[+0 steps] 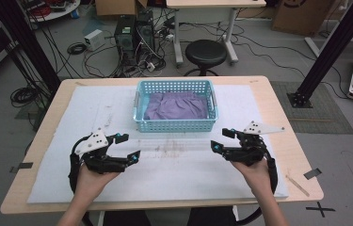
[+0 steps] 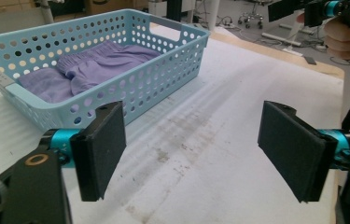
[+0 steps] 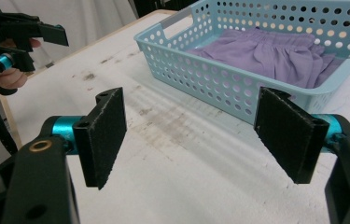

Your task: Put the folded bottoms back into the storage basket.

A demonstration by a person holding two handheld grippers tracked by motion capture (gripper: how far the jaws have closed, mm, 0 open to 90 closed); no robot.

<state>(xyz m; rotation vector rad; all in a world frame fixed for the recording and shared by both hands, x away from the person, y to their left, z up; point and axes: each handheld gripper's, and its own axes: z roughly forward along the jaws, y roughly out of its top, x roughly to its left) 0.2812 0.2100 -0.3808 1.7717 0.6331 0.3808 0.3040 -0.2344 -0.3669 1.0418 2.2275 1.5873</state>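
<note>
Both claws gape, empty, near the basket (image 1: 176, 125) holding purple cloth (image 1: 176, 106)

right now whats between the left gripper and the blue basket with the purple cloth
Nothing. In the high view, only bare, stained white mat separates the left gripper from the basket holding the purple cloth.
</note>
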